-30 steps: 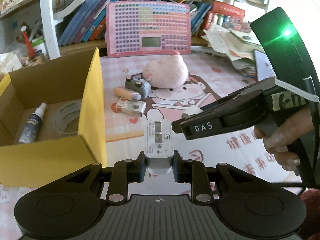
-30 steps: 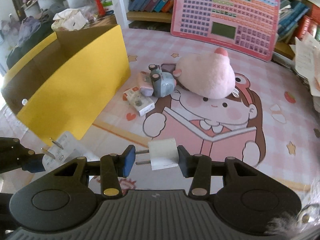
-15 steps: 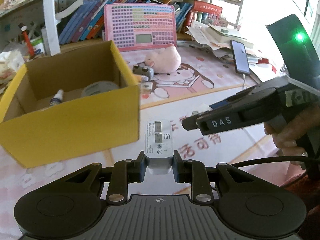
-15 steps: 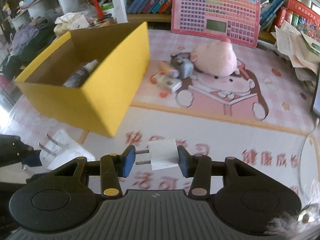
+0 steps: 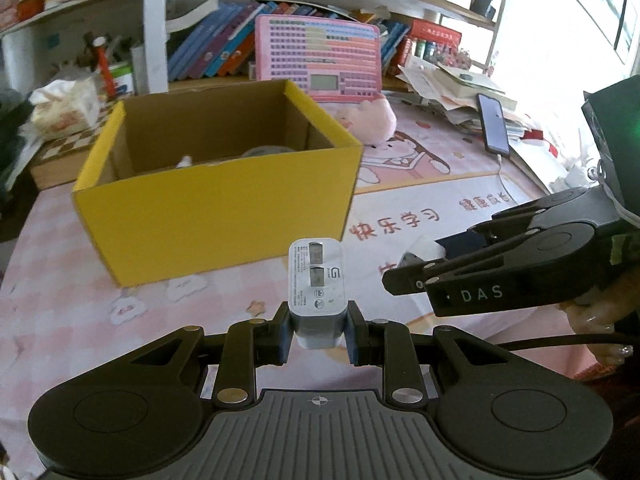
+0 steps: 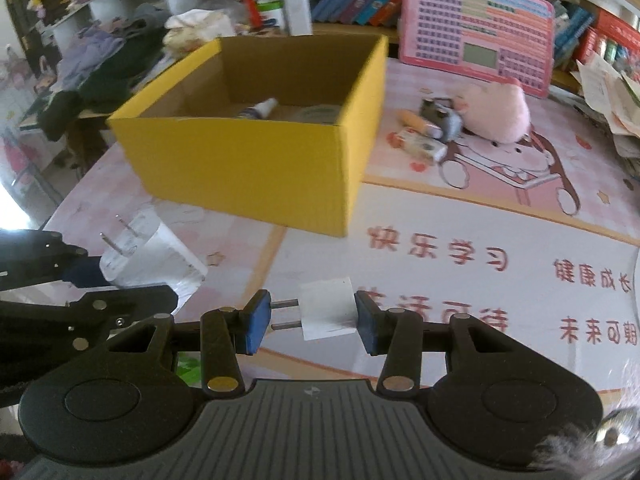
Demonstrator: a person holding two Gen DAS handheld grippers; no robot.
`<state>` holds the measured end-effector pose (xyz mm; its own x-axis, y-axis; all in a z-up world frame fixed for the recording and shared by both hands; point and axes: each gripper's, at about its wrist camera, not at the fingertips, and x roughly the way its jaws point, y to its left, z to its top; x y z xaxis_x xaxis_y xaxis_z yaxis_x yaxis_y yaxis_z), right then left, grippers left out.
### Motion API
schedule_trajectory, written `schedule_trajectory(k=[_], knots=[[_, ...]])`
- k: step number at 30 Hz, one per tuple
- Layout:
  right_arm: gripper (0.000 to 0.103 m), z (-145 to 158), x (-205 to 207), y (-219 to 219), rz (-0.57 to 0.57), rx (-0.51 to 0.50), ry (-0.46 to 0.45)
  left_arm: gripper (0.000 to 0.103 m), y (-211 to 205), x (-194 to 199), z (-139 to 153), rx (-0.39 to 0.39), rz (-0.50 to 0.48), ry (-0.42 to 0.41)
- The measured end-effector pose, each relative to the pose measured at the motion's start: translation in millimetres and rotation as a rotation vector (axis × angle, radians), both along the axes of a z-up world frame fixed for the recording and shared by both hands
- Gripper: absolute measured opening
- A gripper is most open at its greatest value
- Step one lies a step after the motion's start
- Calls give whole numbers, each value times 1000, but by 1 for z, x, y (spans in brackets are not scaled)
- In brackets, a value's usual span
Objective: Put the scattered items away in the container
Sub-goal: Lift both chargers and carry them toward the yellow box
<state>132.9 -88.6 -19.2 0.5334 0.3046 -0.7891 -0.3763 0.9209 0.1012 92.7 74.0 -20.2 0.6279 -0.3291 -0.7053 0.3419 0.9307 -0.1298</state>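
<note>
Grippers are both lying short of the open yellow cardboard box (image 5: 216,208), which is sitting ahead: left gripper (image 5: 318,334) is clamping a grey-white charger (image 5: 317,276), right gripper (image 6: 314,316) a small white plug (image 6: 328,308).

Ahead of my grippers a pink cartoon table mat (image 6: 460,248) covers the desk. Beyond it a white shelf (image 5: 152,28) holds leaning books (image 5: 212,52). Bright daylight pours through the window (image 5: 600,8) up to my right. Clothes (image 6: 100,64) heap far left.
</note>
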Motion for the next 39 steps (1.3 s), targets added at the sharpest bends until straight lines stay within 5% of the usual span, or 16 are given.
schedule_trajectory(k=[23, 32, 39], knots=[[43, 24, -2, 67, 195, -14, -84, 25, 63, -15, 37, -52, 132, -125], [43, 56, 31, 64, 206, 5, -180, 25, 64, 22, 64, -13, 118, -234], [43, 65, 76, 60, 204, -19, -233, 25, 63, 74, 62, 32, 126, -235]])
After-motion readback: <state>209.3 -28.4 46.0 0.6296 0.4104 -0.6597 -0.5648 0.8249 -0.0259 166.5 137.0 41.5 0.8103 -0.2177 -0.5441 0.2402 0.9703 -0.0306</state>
